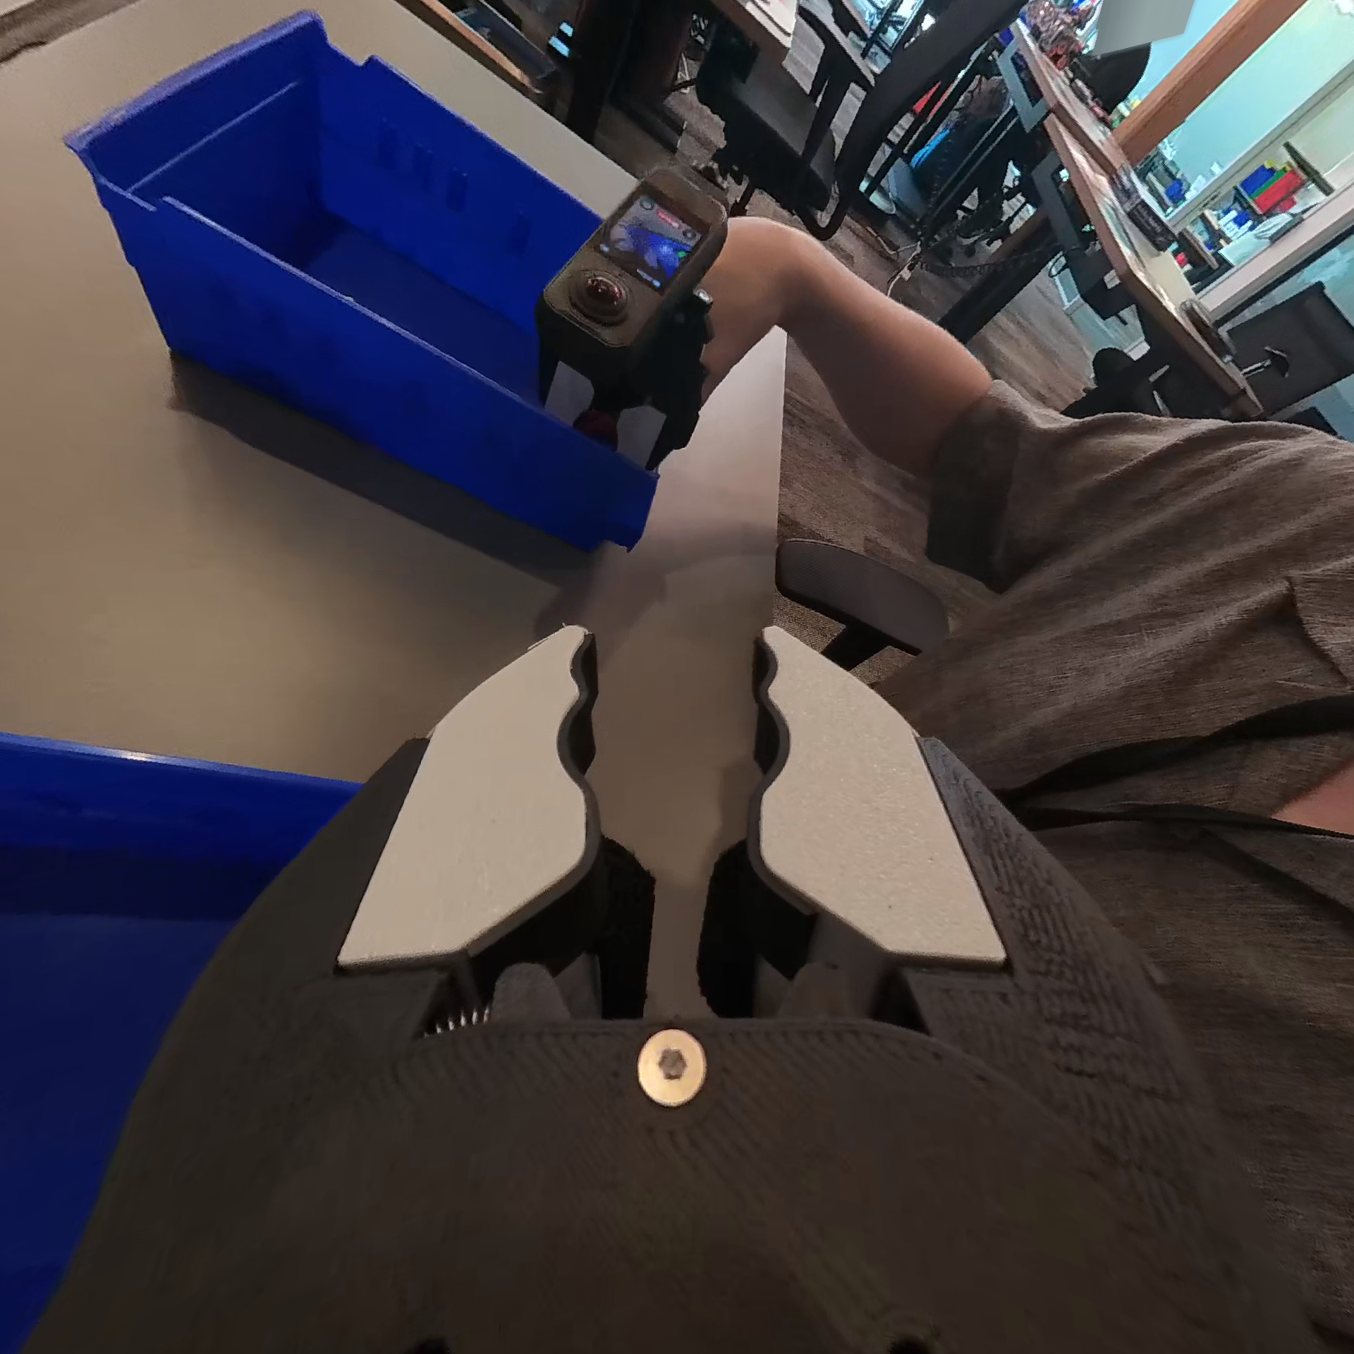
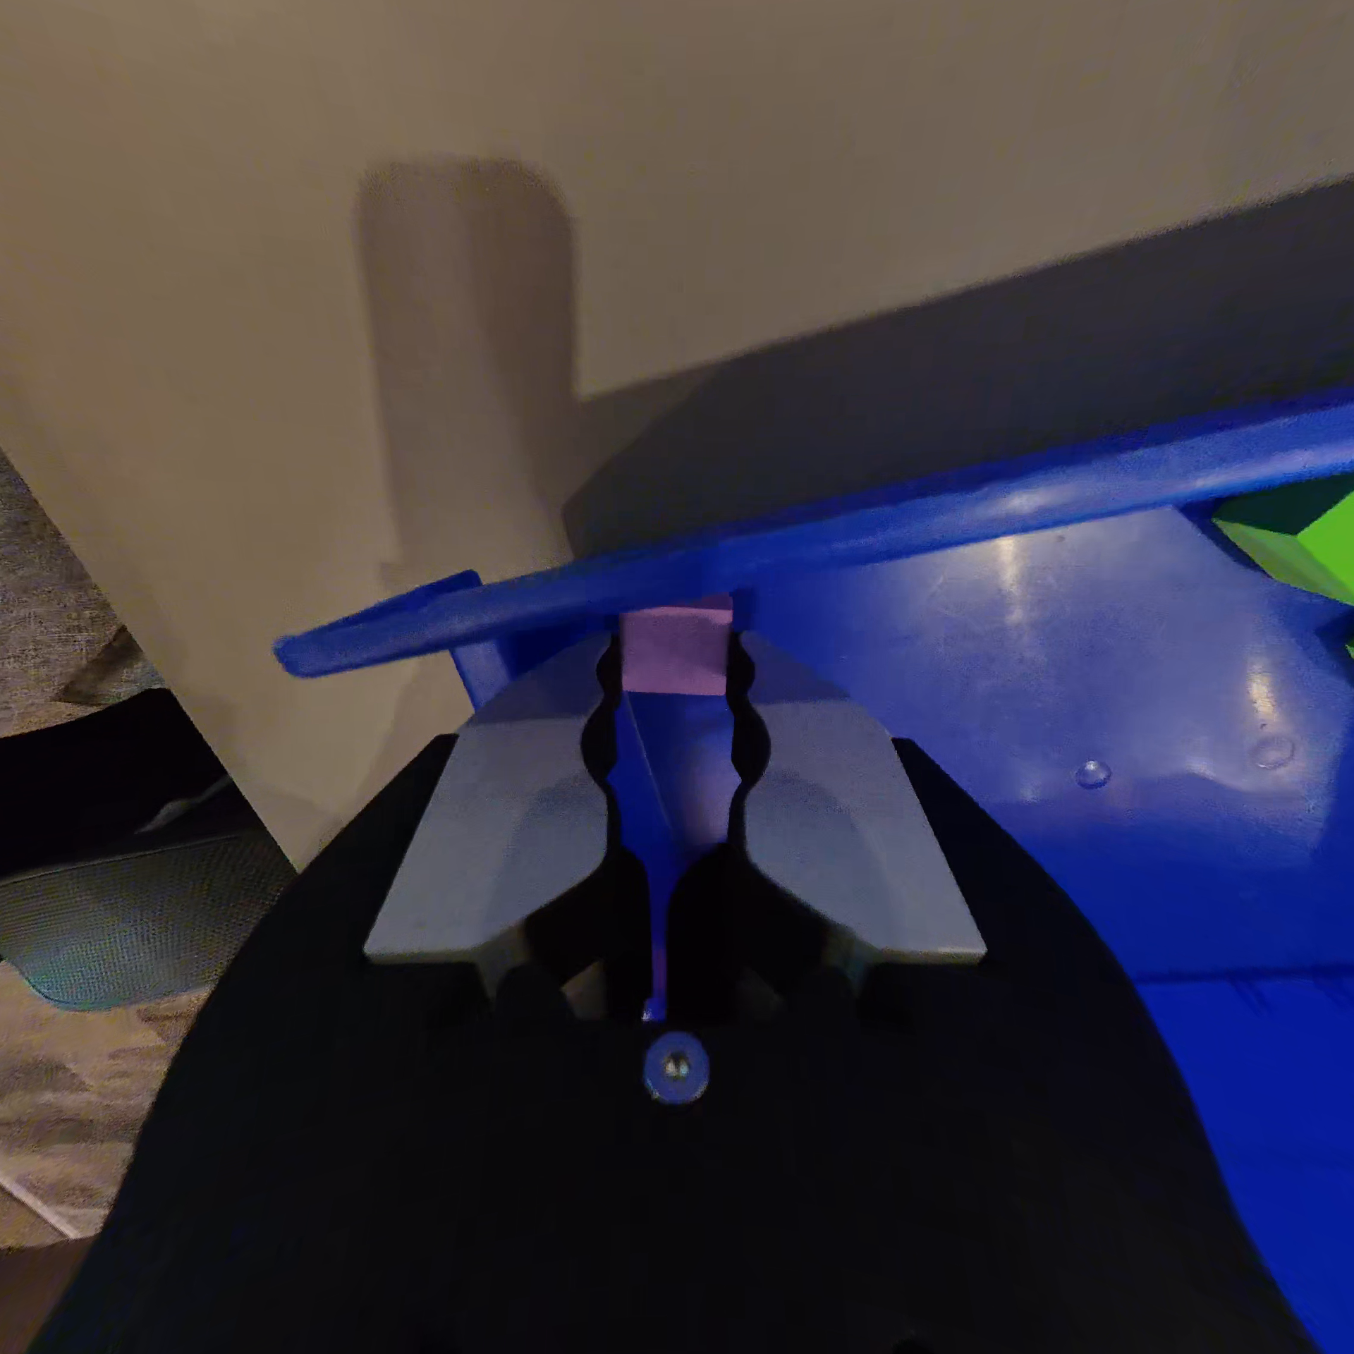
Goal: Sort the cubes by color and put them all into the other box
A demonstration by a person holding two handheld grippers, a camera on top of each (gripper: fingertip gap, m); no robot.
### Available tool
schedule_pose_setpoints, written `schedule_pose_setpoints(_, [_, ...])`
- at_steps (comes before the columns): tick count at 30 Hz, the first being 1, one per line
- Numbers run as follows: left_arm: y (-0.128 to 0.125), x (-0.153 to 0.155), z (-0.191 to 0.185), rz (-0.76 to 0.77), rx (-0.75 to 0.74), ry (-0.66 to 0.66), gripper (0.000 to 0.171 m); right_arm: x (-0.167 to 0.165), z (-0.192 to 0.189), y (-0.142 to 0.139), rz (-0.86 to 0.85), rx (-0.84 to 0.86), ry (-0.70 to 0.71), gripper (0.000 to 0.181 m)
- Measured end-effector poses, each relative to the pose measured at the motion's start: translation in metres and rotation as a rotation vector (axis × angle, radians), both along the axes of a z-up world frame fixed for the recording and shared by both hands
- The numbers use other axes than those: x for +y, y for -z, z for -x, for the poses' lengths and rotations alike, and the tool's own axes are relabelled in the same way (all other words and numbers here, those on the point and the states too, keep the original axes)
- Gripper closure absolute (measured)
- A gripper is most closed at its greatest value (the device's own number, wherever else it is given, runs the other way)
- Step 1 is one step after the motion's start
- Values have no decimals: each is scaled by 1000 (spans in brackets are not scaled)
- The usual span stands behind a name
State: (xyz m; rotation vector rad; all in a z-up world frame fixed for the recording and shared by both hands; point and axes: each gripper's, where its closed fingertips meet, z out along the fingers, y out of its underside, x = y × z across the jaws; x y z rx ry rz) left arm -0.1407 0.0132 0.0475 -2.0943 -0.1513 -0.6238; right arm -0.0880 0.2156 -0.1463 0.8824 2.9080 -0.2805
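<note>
R jaws: clamped on small purple block at tips of right gripper; block squarish, no clear long axis.
Block pos: inside blue bin, near corner, just under its rim; touching wall or not – can't tell.
L jaws: left gripper parted, nothing between, over bare tan table near its edge.
Relation: R gripper at the block, L well apart; second blue bin just beside L gripper, low left.
Nearby: green block in same bin, far right, cut off by frame.
Other: person's forearm behind R gripper's camera; office desks behind.
Hidden: block underside, bin floor below jaws; dim, slight blur.
</note>
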Motion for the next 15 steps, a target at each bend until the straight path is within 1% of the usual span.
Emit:
schedule_pose_setpoints(1, [1,-1,1,6,2,-2,130,0,1,0,-1,-1,3,153])
schedule_pose_setpoints(3, [4,-3,6,22,9,-11,130,3,2,-2,-11,1,8,143])
schedule_pose_setpoints(5, [4,-7,9,31,9,-20,130,2,2,-7,11,-3,9,139])
schedule_pose_setpoints(9, [8,-19,25,73,46,-64,131,12,6,-22,-2,35,35,138])
schedule_pose_setpoints(12, [24,-43,60,212,157,-159,133,21,13,-47,33,138,78,141])
schedule_pose_setpoints(15, [43,-80,114,438,318,-297,131,27,24,-80,50,323,127,142])
